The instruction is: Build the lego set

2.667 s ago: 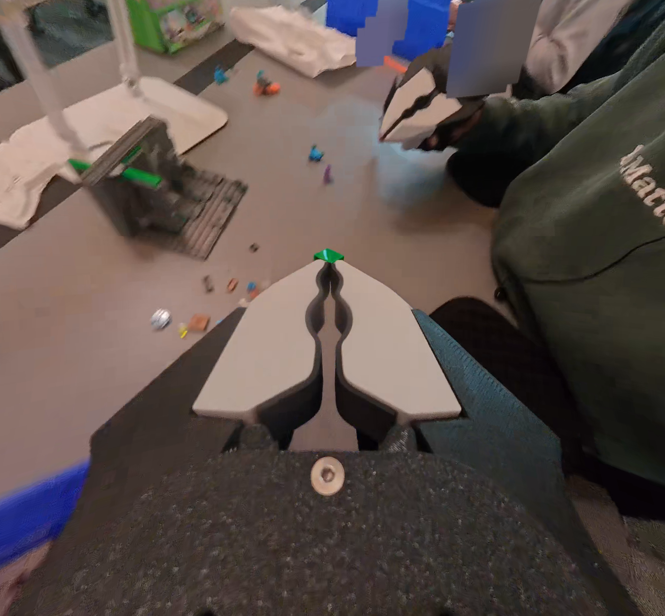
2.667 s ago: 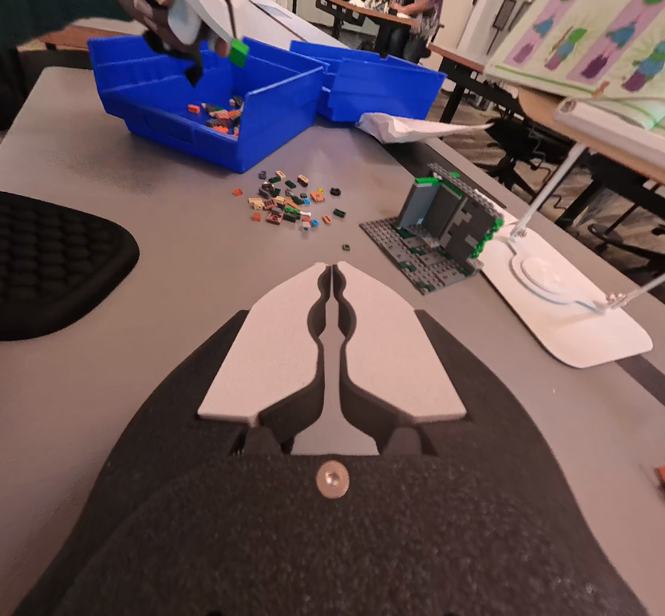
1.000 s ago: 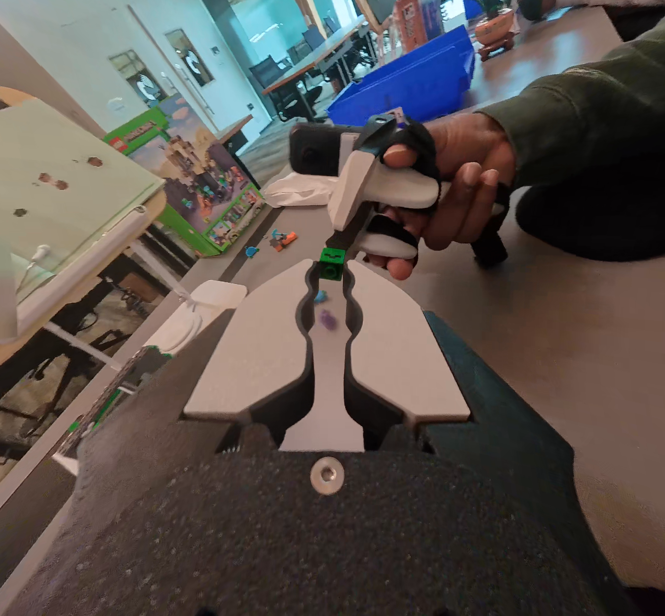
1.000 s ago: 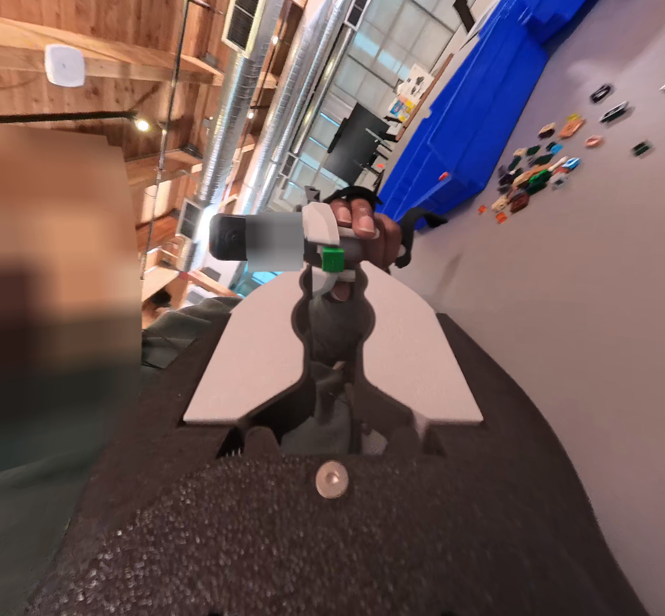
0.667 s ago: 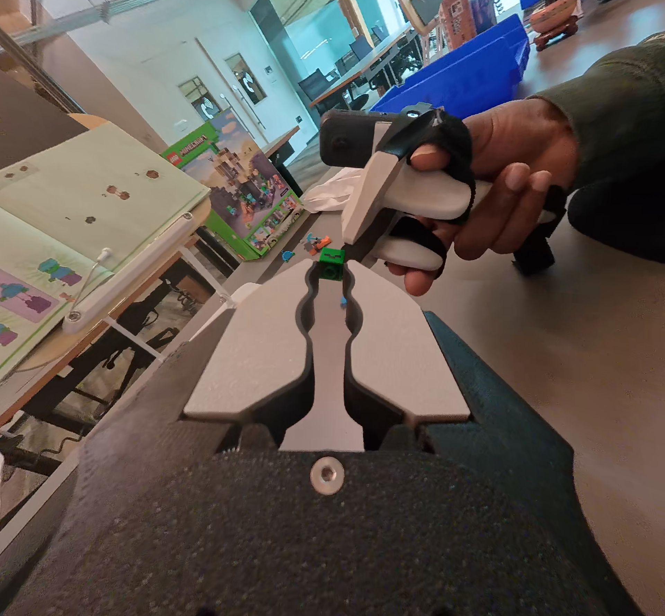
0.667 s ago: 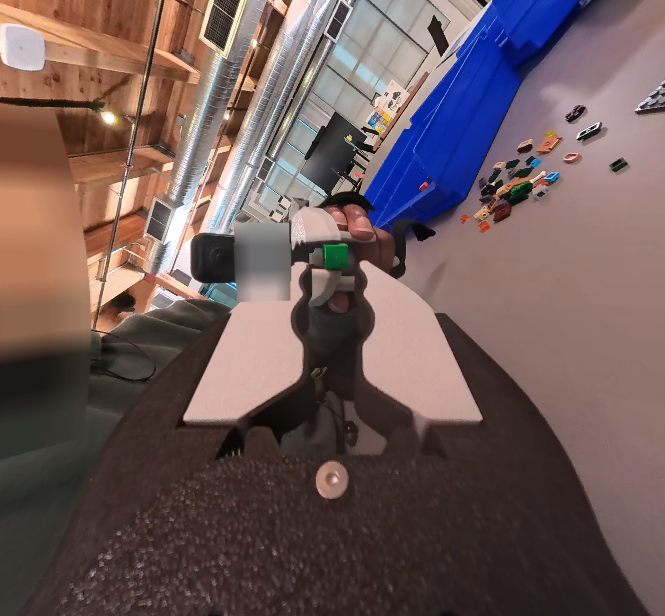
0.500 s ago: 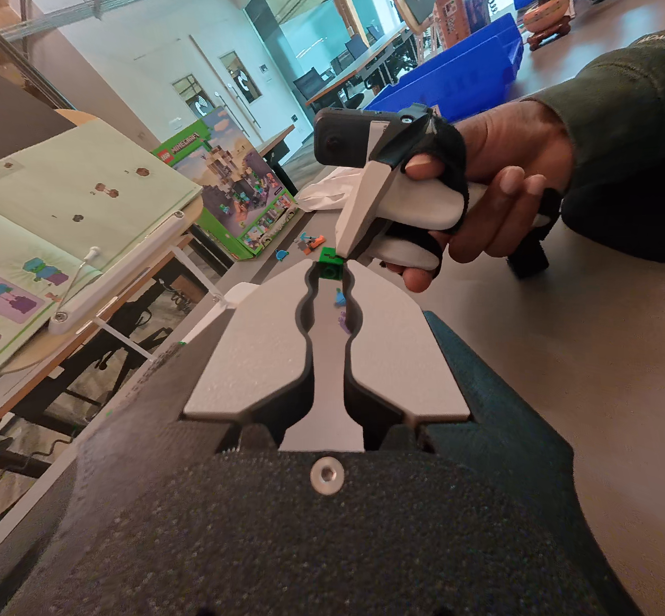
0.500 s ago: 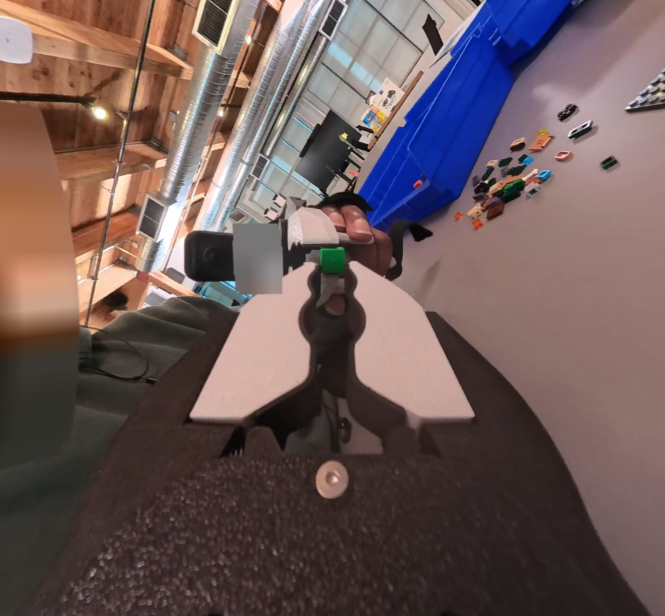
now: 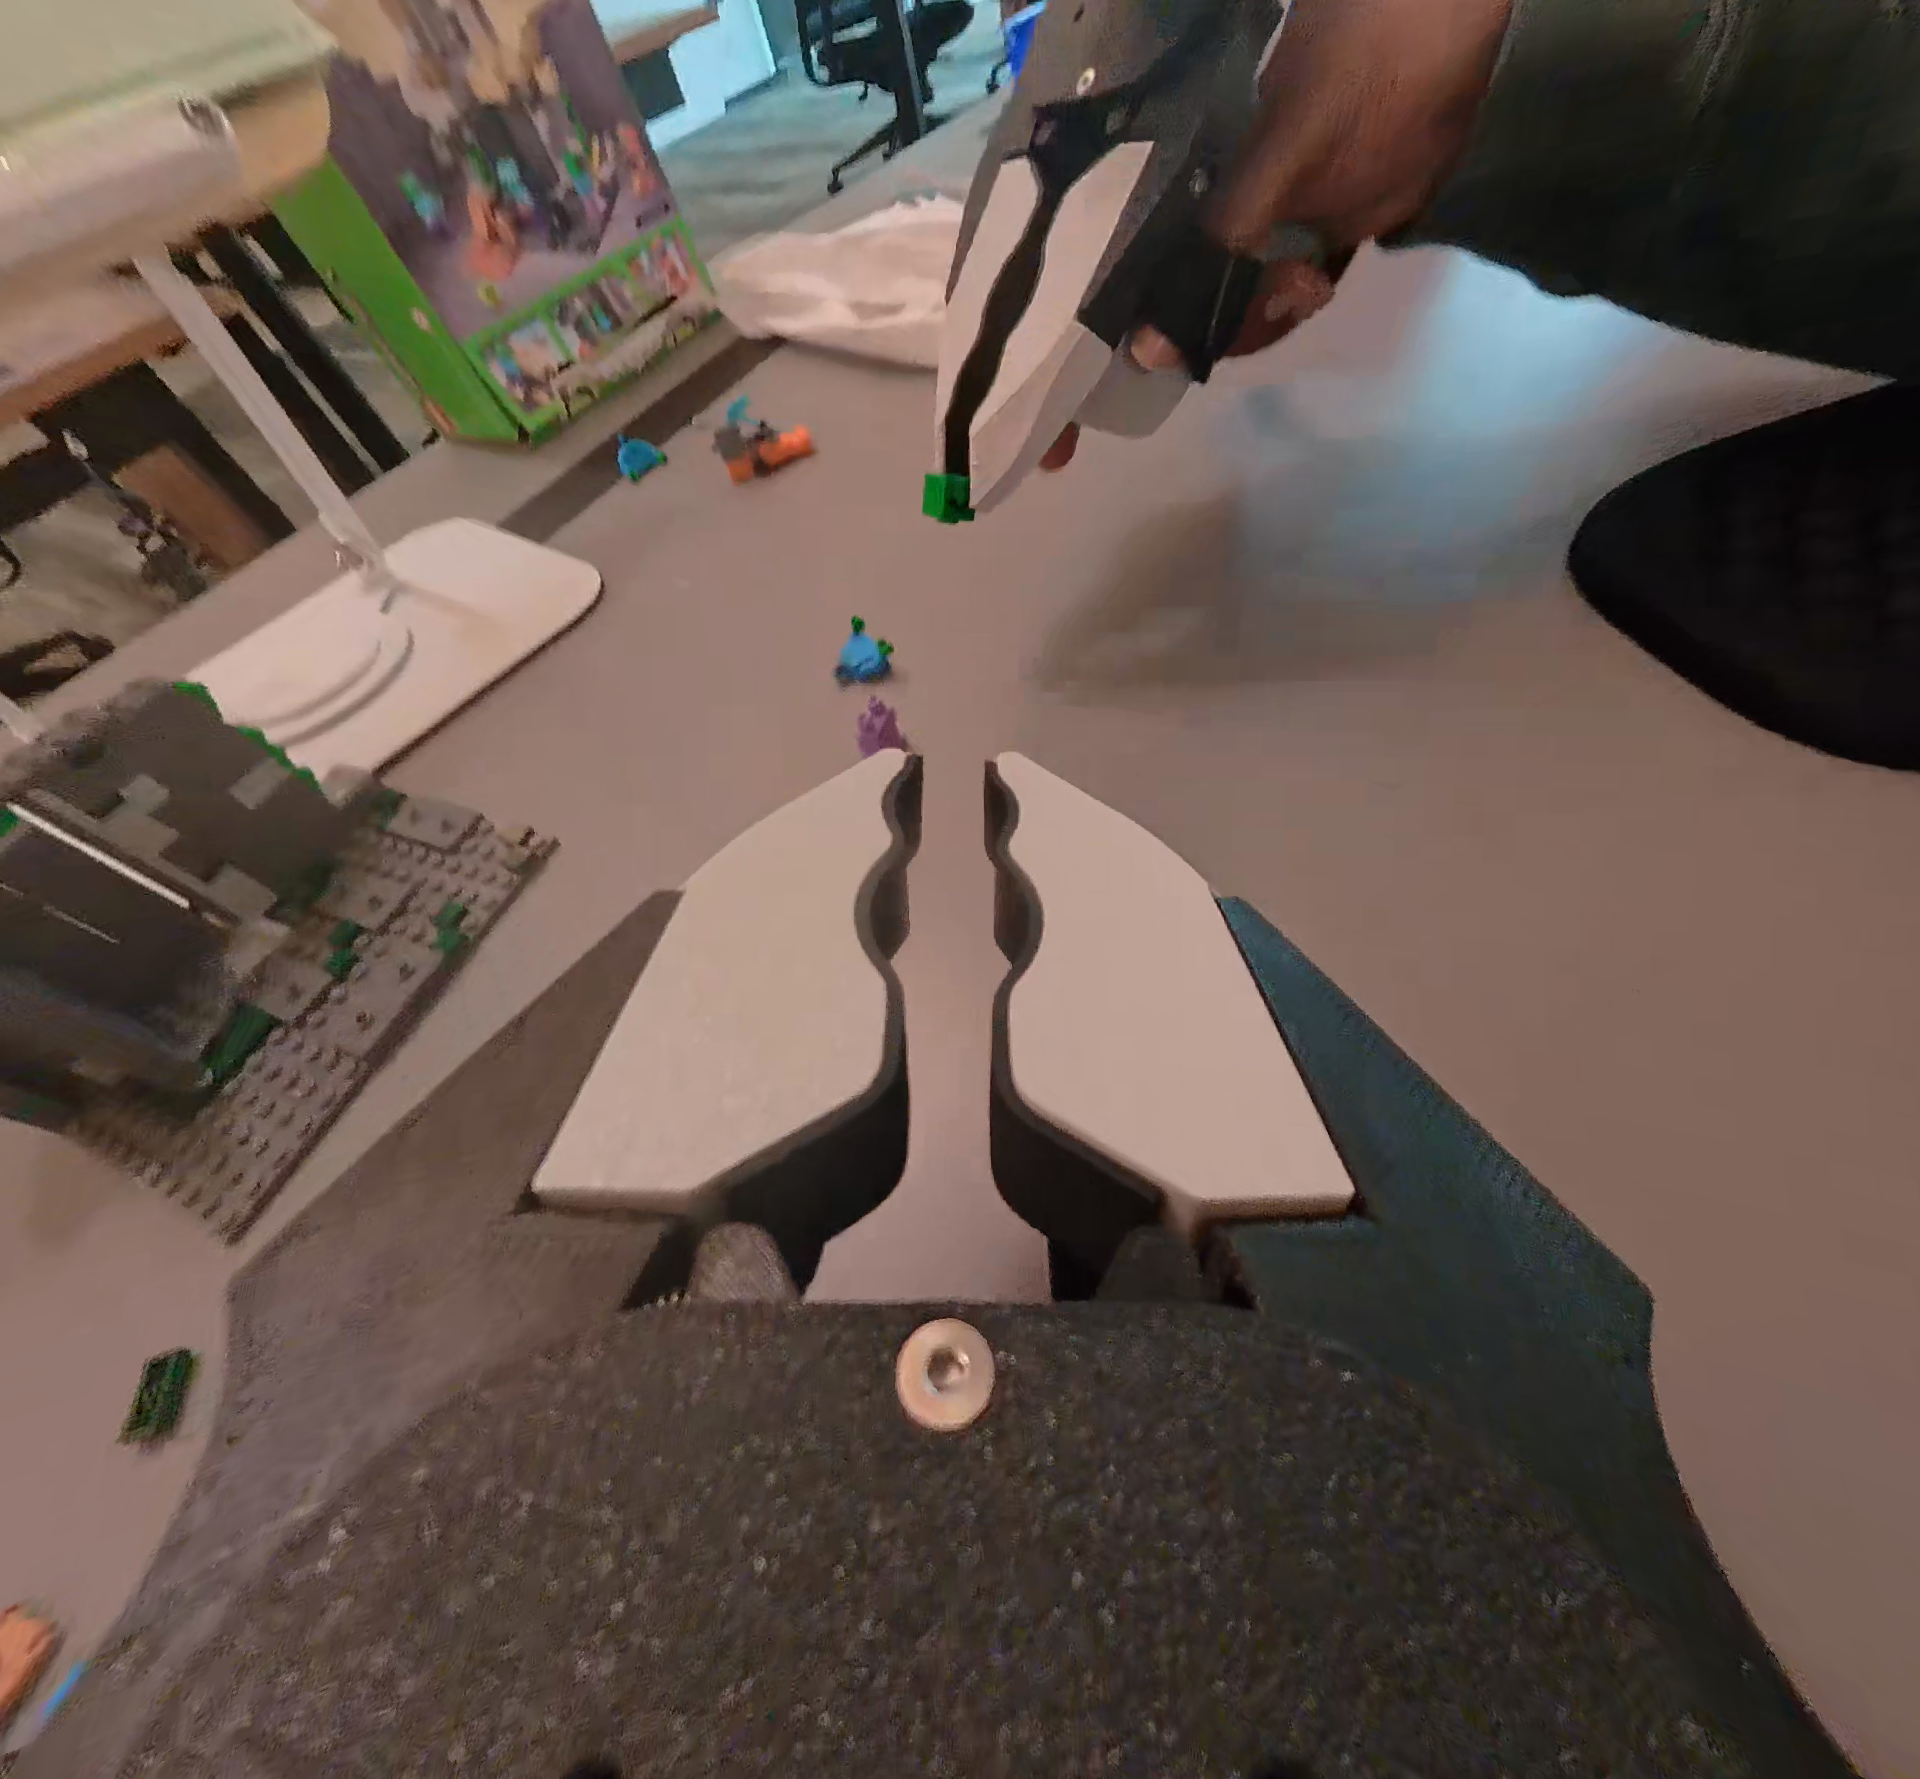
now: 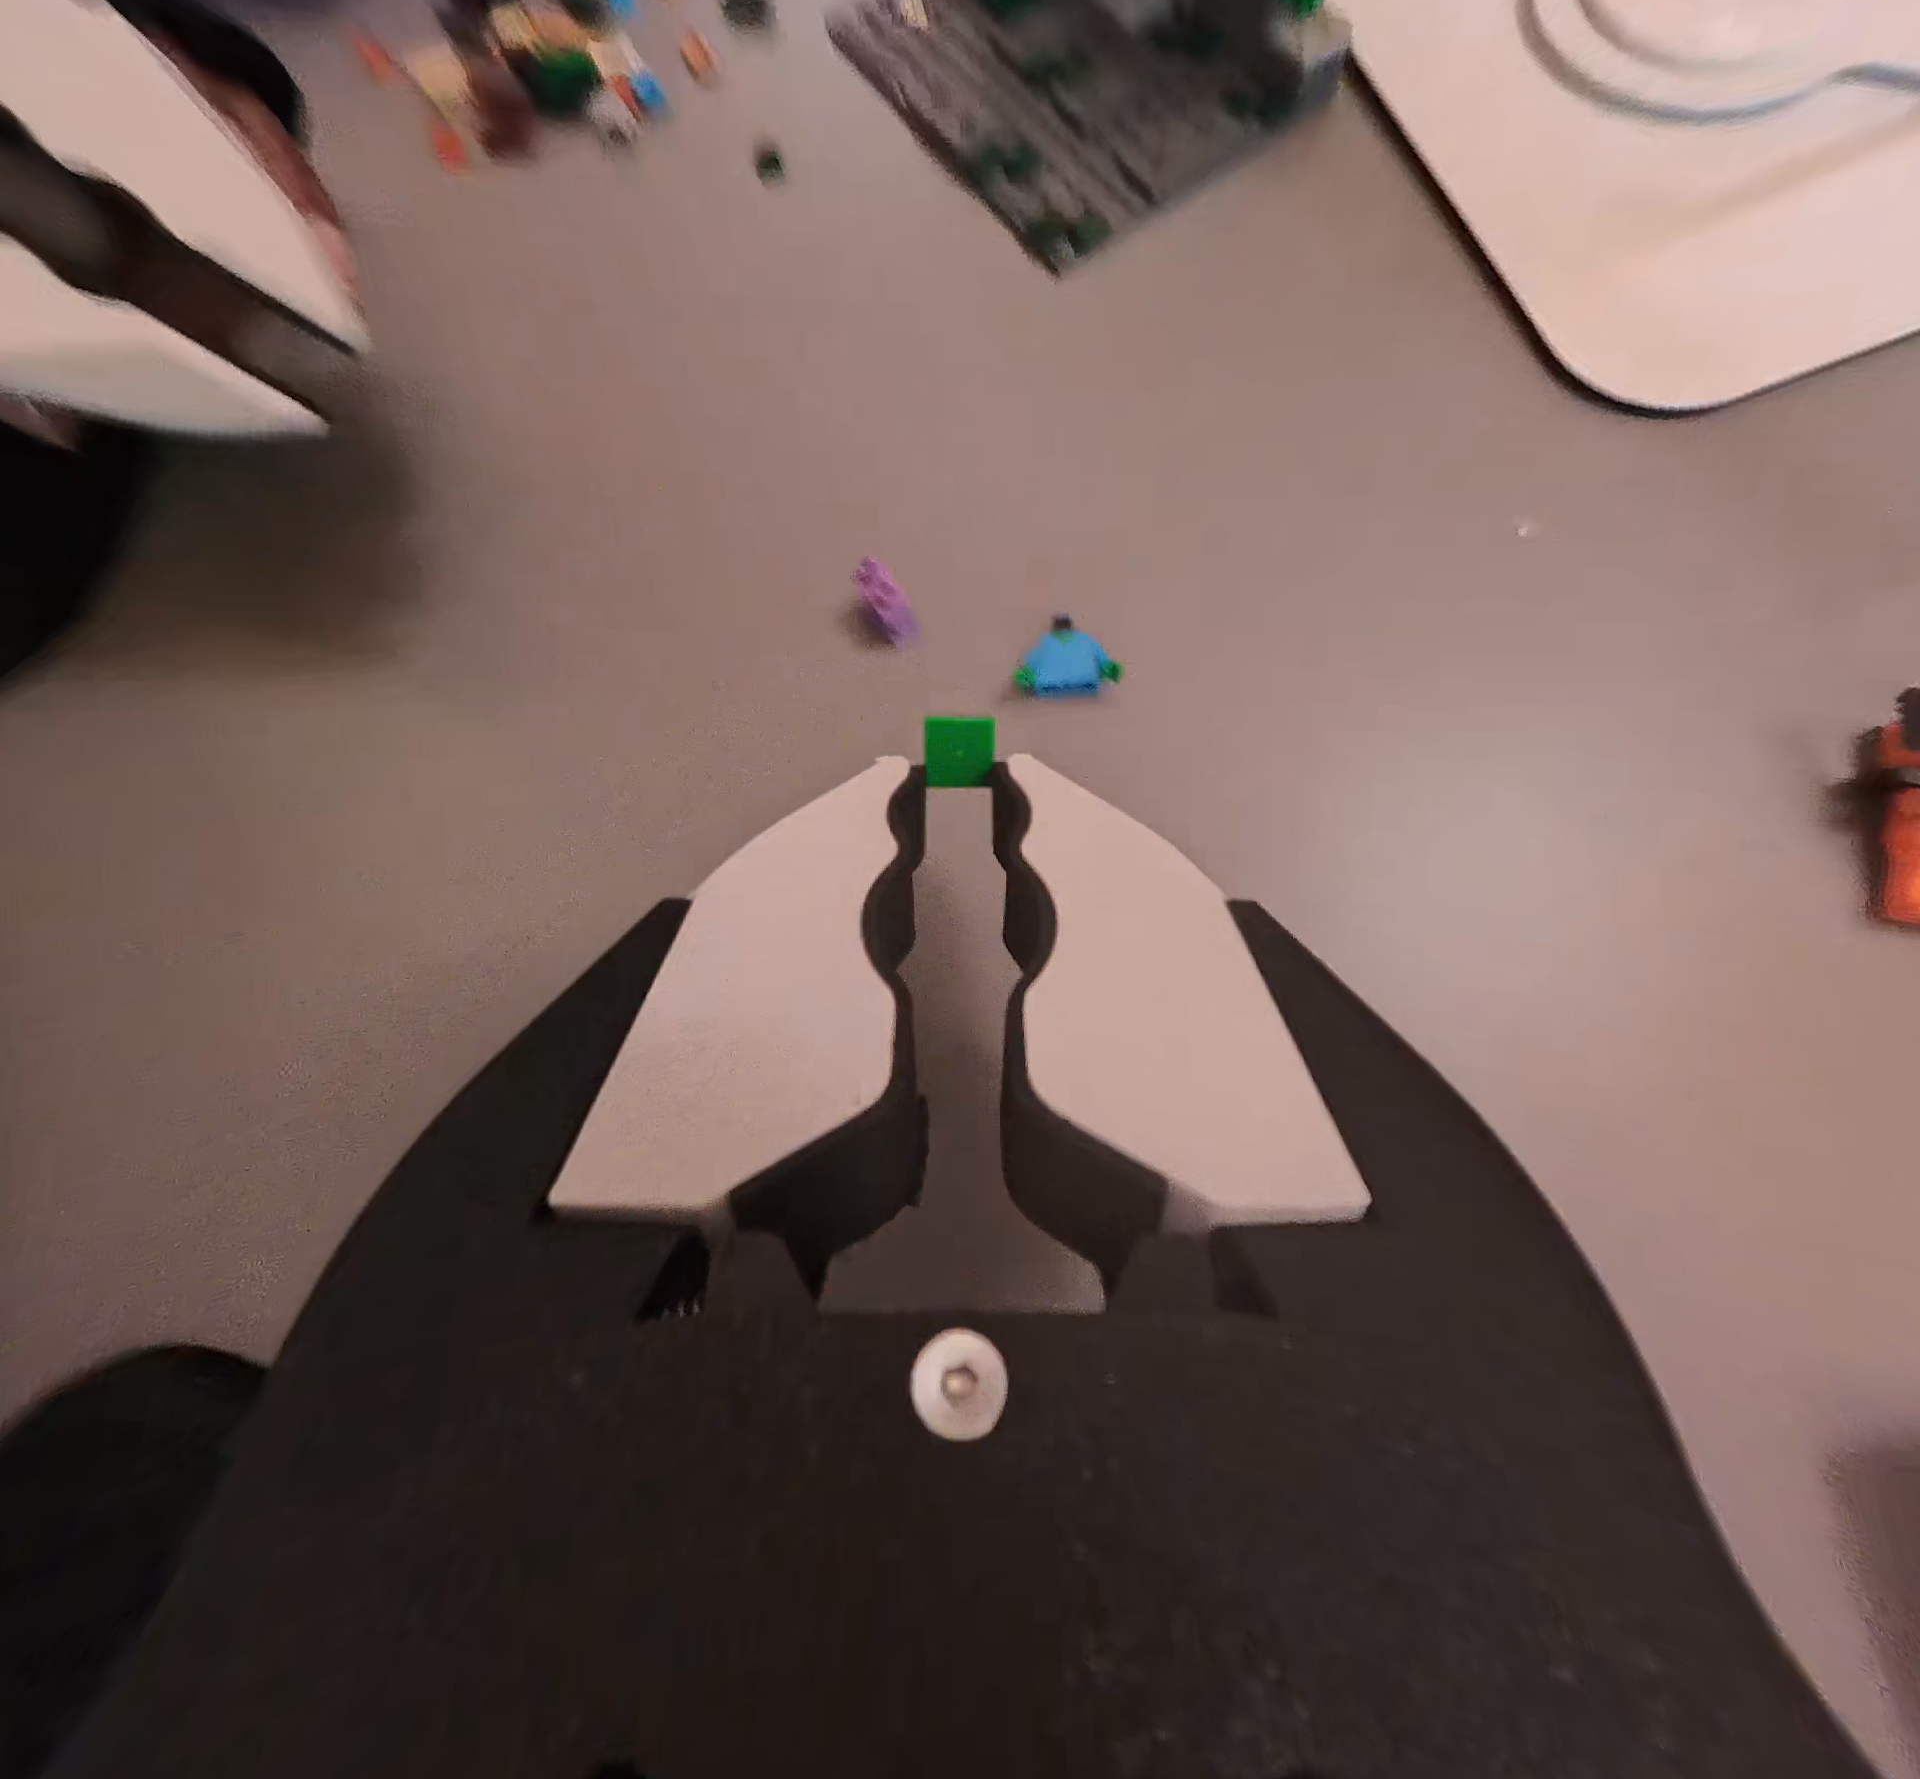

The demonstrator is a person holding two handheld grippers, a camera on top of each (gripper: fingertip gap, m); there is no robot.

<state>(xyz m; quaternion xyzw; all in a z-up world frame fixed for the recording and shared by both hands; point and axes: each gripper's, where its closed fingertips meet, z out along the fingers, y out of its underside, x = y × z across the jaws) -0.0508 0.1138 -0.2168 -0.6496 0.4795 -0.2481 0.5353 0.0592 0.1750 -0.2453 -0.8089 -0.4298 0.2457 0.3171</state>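
Your right gripper [image 10: 958, 768] pinches the green brick [image 10: 958, 753]; your left gripper [image 9: 952, 769] is parted and empty.

Above the grey table [image 10: 1455, 690], the grey build [image 10: 1091, 67] lies at 12 o'clock; the brick sits between your right fingertips, over the blue figure [image 10: 1068, 667] and purple piece [image 10: 885, 599].

Bare grey desk [image 9: 1351, 898] lies open ahead of the left claw [image 9: 953, 773], broken only by a purple piece [image 9: 880, 727] just past its tips and a small blue figure [image 9: 862, 657] beyond. To its left the grey build [image 9: 208, 856] and a white stand base [image 9: 416, 628] close that side. The right claw [image 9: 961, 508] (with its green brick [image 9: 945, 496]) hangs above the middle.
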